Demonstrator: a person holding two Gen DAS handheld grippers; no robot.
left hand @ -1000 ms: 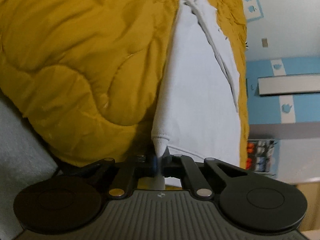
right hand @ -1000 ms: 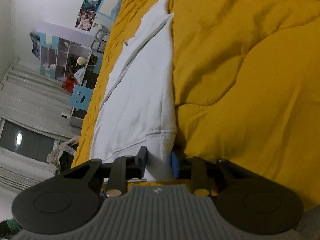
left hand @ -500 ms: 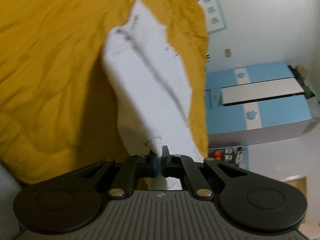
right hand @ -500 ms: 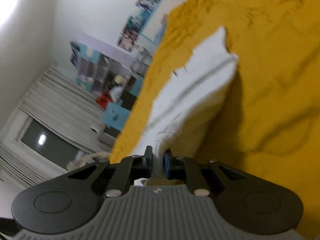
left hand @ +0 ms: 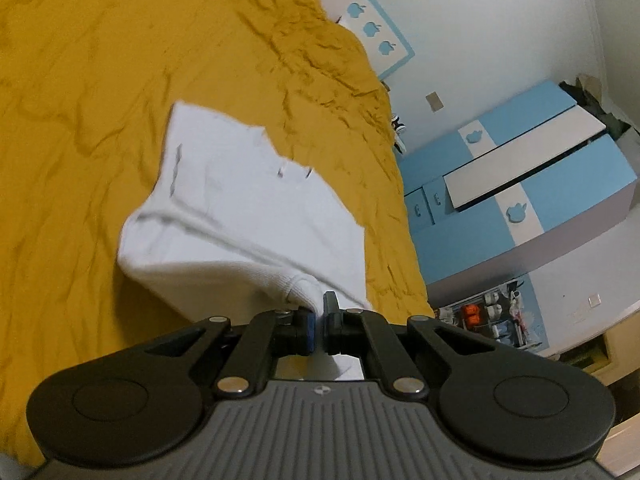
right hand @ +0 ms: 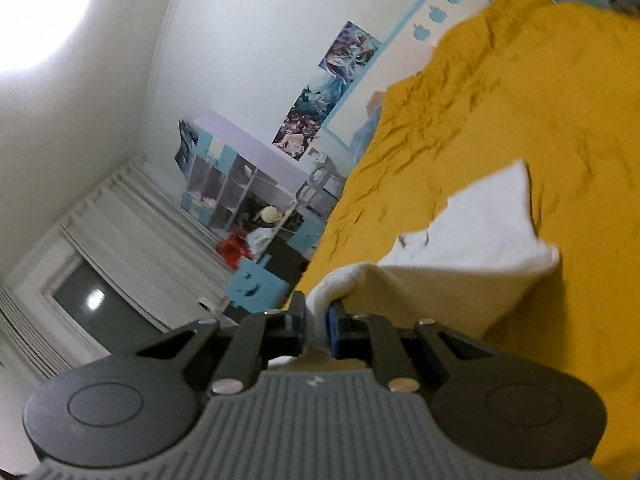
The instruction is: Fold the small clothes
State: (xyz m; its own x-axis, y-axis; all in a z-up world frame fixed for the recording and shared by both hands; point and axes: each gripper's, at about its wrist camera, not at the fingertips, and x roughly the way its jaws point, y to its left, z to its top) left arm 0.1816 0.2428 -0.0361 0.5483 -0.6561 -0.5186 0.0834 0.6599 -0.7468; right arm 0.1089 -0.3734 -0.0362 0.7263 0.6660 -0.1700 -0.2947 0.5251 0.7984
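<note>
On the bed, things to count: one white garment (left hand: 248, 216), one yellow blanket (left hand: 120, 80), two grippers.
Left gripper (left hand: 319, 320): its jaws are almost fully shut, with only a thin gap, and a ribbed corner of the white garment is pinched between them.
Right gripper (right hand: 318, 320): its jaws are also nearly shut and pinch another bunched corner of the same white garment (right hand: 472, 240). The cloth is thick here, so the gap is a little wider than on the left. These jaws have just been closing, with the cloth between them.
White garment: it starts at the tips of both grippers and stretches away in front of them. The near edge hangs up off the bed from the two pinched corners. The far end lies flat on the yellow blanket (right hand: 540, 100), well ahead of the tips. It looks folded over, with a seam line running across it.
Yellow blanket: it is under and all around the garment, wrinkled, and fills most of the space ahead of both grippers.
Past the left gripper, to its right: one blue and white cupboard (left hand: 520, 184) against the wall.
Past the right gripper, to its left: one shelf unit (right hand: 236, 192) with small things inside, two posters (right hand: 324, 92) on the wall, one window (right hand: 88, 300) with a white curtain (right hand: 132, 236).
</note>
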